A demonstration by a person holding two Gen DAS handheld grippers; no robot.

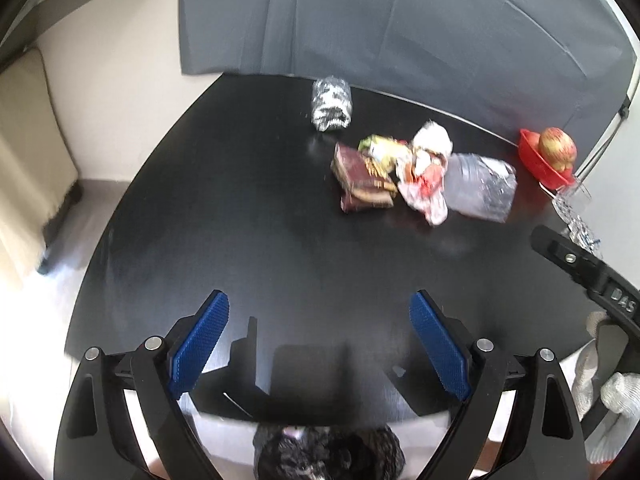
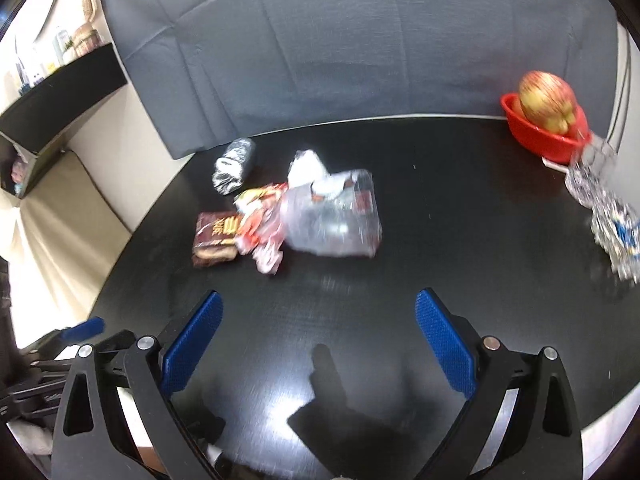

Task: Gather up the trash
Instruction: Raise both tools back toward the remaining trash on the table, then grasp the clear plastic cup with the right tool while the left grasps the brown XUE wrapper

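A heap of trash lies on the black table [image 1: 240,240]: a brown snack wrapper [image 1: 360,180], a red and white wrapper [image 1: 424,188], crumpled white paper [image 1: 432,138], a crushed clear plastic bottle [image 1: 480,188] and a crumpled foil ball [image 1: 332,104]. The right wrist view shows the same brown wrapper [image 2: 216,236], bottle [image 2: 332,216] and foil ball [image 2: 234,164]. My left gripper [image 1: 320,332] is open and empty, well short of the heap. My right gripper [image 2: 318,328] is open and empty, near the front of the table.
A red bowl [image 2: 544,136] with an apple [image 2: 546,96] stands at the back right, with cut glassware [image 2: 592,168] beside it. A grey cloth [image 2: 360,40] hangs behind the table. A black crumpled bag [image 1: 328,456] sits below the table's front edge. A beige cushion [image 1: 28,140] lies left.
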